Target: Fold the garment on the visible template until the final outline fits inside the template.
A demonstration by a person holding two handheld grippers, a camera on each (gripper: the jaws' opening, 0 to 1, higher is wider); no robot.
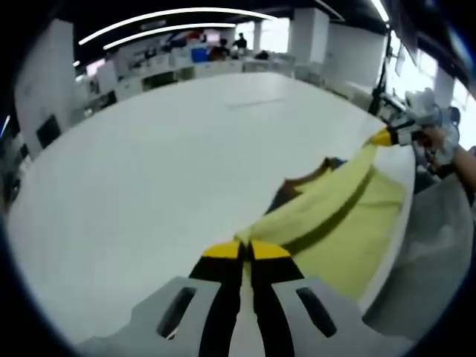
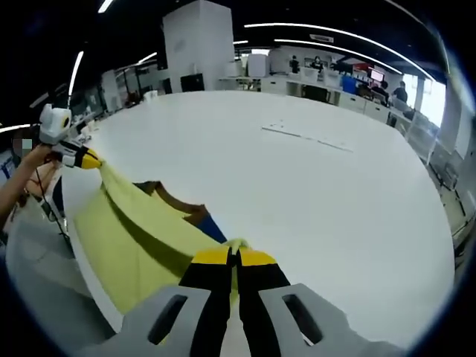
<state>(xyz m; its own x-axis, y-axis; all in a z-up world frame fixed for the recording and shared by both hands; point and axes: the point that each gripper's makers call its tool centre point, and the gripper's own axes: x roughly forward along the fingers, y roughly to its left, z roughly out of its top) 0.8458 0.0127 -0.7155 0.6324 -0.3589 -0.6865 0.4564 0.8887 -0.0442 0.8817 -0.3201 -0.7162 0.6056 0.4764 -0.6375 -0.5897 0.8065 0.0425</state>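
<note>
Left gripper [image 1: 244, 251] at the bottom of the left gripper view, both yellow-tipped jaws pressed together on a bunched corner of the garment [image 1: 338, 216]. Right gripper [image 2: 234, 257] likewise closed on the opposite corner of the garment [image 2: 141, 223] in the right gripper view. Pale yellow cloth, stretched in a taut band between the 2 grippers, lower part hanging over the near edge of the white table [image 1: 163, 186]. Brown collar band [image 2: 175, 199] and a patch of dark blue [image 2: 212, 227] showing at the upper edge, lying on the table top. Soft folds and a shadowed crease along the stretched band. Other gripper at the far end of the cloth in each view, held by a hand [image 2: 39, 158]. Thin pale line [image 2: 305, 137] marked farther out on the table [image 2: 297, 193], well apart from the garment. Desks and ceiling lights in the background.
</note>
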